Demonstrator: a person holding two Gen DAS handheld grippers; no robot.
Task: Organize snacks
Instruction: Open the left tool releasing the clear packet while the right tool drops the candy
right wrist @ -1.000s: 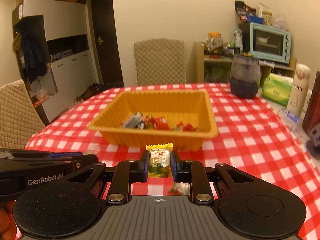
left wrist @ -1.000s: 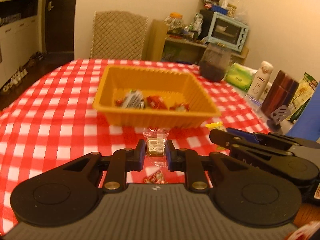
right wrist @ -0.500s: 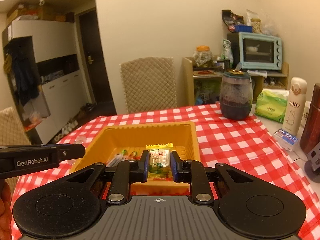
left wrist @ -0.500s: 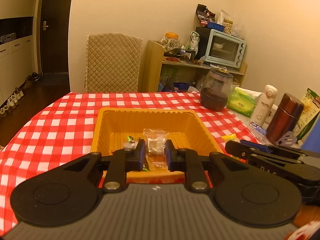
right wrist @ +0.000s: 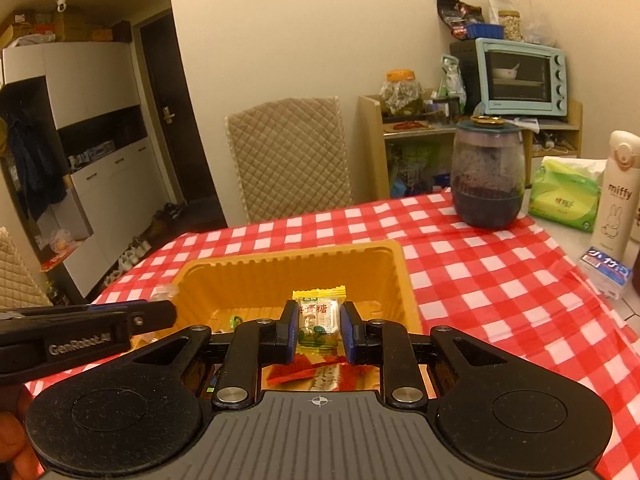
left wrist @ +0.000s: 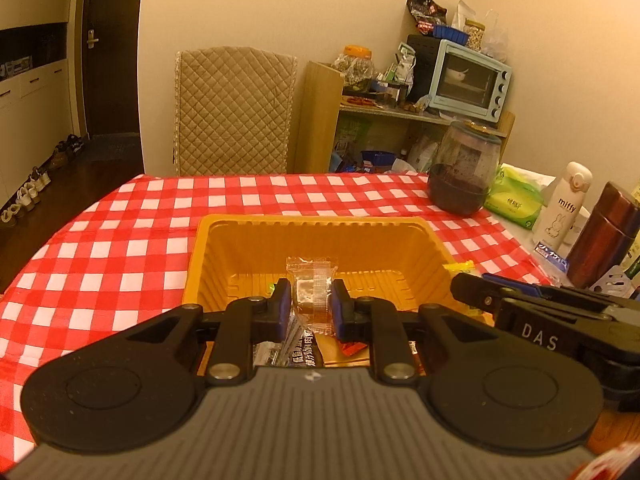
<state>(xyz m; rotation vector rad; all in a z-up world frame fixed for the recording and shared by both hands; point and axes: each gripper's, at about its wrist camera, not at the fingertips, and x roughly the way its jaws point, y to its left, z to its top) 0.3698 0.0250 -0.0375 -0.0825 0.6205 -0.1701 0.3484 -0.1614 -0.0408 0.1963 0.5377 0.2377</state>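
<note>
Red-and-white checked cloth [left wrist: 120, 248] covers the one table, with one quilted chair [left wrist: 234, 110] behind it and one blue toaster oven [left wrist: 470, 80] on a shelf against the wall. Along the table's right edge stand one dark jar [left wrist: 464, 172], one green tissue pack [left wrist: 514, 196], one white bottle [left wrist: 562, 208] and one brown flask [left wrist: 604, 236].

One orange tray [left wrist: 312, 236] sits mid-table. It holds several wrapped snacks at its near end, mostly hidden behind the grippers, so they cannot be counted: a dark printed wrapper [left wrist: 306, 350] and a red one [left wrist: 352, 347] show in the left view, and a red-and-gold wrapper [right wrist: 316, 372] in the right view.

Two grippers are held over the near part of the tray, side by side. The left gripper [left wrist: 310, 304] has its fingers drawn narrow, pinching one clear-wrapped brown candy [left wrist: 311, 294] upright above the tray. The right gripper [right wrist: 319, 330] likewise has its fingers narrow, pinching one yellow candy [right wrist: 319, 320] with green and red print, also above the tray's interior. Each gripper shows at the other's side edge.
</note>
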